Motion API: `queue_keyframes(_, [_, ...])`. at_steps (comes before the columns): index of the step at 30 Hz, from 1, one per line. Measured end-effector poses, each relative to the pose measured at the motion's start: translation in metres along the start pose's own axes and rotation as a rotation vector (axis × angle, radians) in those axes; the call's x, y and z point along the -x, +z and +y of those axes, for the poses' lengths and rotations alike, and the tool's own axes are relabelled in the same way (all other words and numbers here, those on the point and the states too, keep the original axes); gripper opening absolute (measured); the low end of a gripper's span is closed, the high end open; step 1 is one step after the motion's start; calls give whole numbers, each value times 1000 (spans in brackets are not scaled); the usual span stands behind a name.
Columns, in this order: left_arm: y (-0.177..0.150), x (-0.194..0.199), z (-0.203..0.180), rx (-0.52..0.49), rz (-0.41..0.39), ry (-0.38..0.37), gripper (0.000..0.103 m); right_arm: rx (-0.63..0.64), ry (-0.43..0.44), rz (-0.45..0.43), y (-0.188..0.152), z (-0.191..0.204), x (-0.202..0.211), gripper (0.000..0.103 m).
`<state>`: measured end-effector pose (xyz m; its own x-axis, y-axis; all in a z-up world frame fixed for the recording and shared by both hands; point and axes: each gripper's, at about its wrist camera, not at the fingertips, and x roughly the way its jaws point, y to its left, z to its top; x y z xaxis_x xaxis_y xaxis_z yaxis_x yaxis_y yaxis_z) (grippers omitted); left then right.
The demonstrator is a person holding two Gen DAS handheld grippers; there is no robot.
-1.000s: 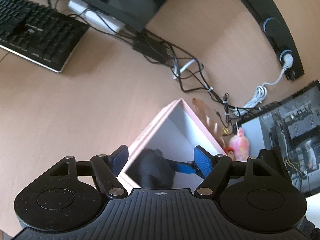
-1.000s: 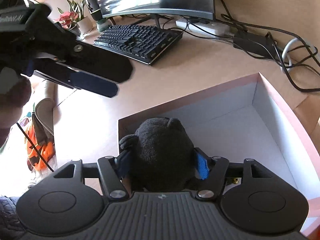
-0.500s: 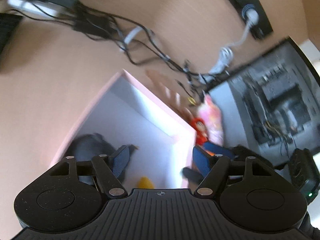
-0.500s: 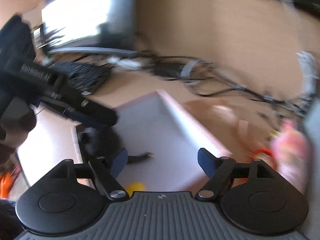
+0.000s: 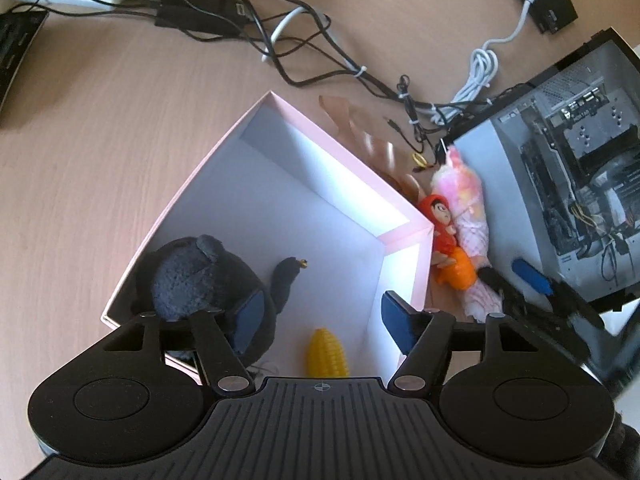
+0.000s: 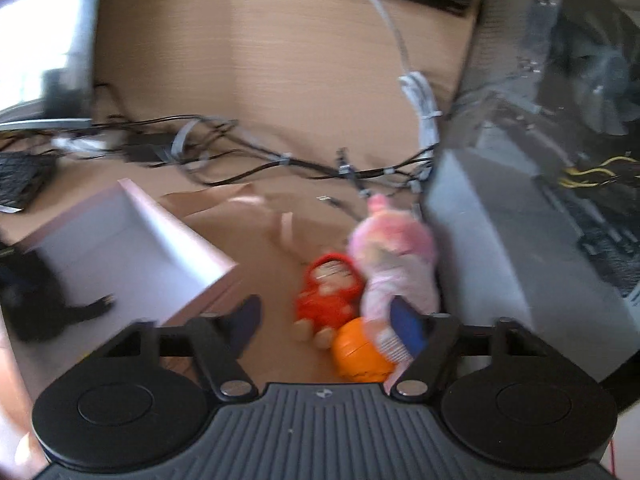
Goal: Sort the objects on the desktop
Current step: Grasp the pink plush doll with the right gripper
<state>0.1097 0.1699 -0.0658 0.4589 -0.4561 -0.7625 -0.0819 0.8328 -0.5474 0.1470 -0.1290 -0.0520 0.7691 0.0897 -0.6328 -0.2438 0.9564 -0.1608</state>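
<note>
Left wrist view looks down into the pink box (image 5: 280, 152), which makes a good landmark on the wooden worktop (image 5: 100, 140). Inside the box, against its near-left wall, sits a dark plush toy (image 5: 200, 276), and on the box floor close to the camera lies a yellow toy corn (image 5: 326, 354). The left gripper (image 5: 320, 322) hangs over the box's near edge with its jaws spread wide and nothing between them. Just outside the box's right corner, three things lie together on the worktop: a red-hooded doll (image 5: 440, 220), an orange ball-shaped toy (image 5: 458, 274) touching it below, and a pink plush toy (image 5: 468, 208) along its far side, pressed near an open computer case (image 5: 560, 168). In the right wrist view, which is blurred, the right gripper (image 6: 324, 322) is over that same cluster beside the box, jaws apart and holding nothing; the red-hooded doll (image 6: 328, 292) lies between them, while the orange ball-shaped toy (image 6: 360, 352) and the pink plush toy (image 6: 394, 256) lie by the right jaw. Judging from how things lie, the sorting is partway through: two items are in the box, and at least three remain outside it. A crumpled brown wrapper (image 5: 372, 148) behind the box and a tangle of cables (image 5: 300, 48) farther back may or may not belong to the task; that cannot be told.
</note>
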Motion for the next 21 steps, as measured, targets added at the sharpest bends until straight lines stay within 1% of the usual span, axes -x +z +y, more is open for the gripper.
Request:
queue_keyframes(2, [0, 2, -6, -10, -8, 4, 77, -13, -57, 1, 8, 0, -15, 54])
queue_keyframes(5, [-2, 11, -15, -45, -45, 5, 79, 32, -175, 6, 14, 6, -42, 54])
queue_keyframes(8, [-4, 20, -23, -79, -88, 10, 84, 81, -232, 37, 15, 10, -67, 54])
queue_keyframes(10, [-5, 25, -25, -91, -107, 15, 85, 108, -274, 54, 14, 9, -81, 54])
queue_keyframes(13, [-7, 31, -23, -82, -111, 15, 85, 127, -327, 86, 11, 7, -97, 56])
queue_keyframes(14, [-8, 32, -22, -78, -112, 15, 85, 134, -336, 93, 9, 6, -99, 59])
queue_keyframes(17, [-10, 34, -21, -69, -112, 11, 85, 135, -332, 93, 6, 3, -100, 59])
queue_keyframes(18, [-10, 35, -21, -67, -111, 9, 85, 142, -327, 95, 6, 2, -100, 55])
queue_keyframes(21, [-11, 35, -19, -61, -107, 1, 86, 154, -309, 94, 8, -1, -102, 51])
